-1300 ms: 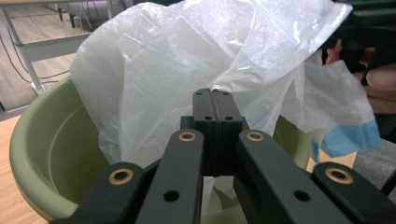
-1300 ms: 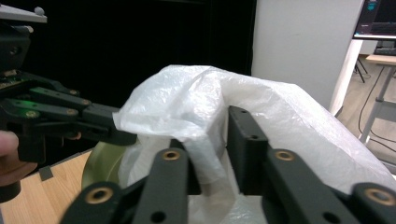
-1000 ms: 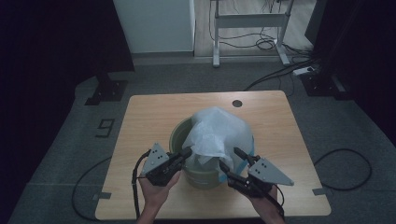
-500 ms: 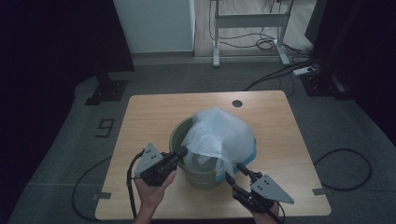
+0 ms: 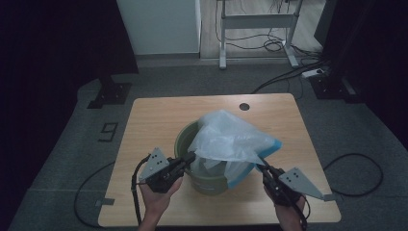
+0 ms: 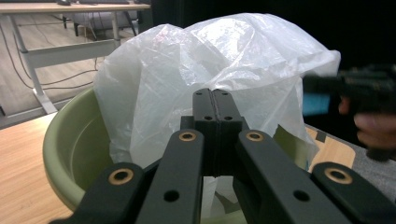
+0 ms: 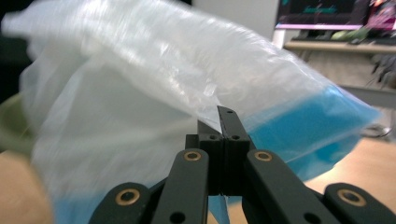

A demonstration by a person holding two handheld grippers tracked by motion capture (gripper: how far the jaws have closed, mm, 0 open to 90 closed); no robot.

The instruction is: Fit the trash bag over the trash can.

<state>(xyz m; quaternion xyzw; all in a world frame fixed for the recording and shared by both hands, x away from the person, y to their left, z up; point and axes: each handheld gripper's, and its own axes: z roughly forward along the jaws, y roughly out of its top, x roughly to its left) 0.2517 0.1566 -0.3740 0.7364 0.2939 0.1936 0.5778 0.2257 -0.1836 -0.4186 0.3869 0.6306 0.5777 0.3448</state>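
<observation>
While clamped tight on the near-left edge of the plastic bag (image 5: 226, 139), left hand-held gripper (image 5: 191, 157) rests against the green bucket (image 5: 185, 137) on the worktop (image 5: 149, 120). Farther right, right hand-held gripper (image 5: 263, 168), jaws just closing, pinches the bag's blue-hemmed edge, drawn out beyond the bucket rim.
</observation>
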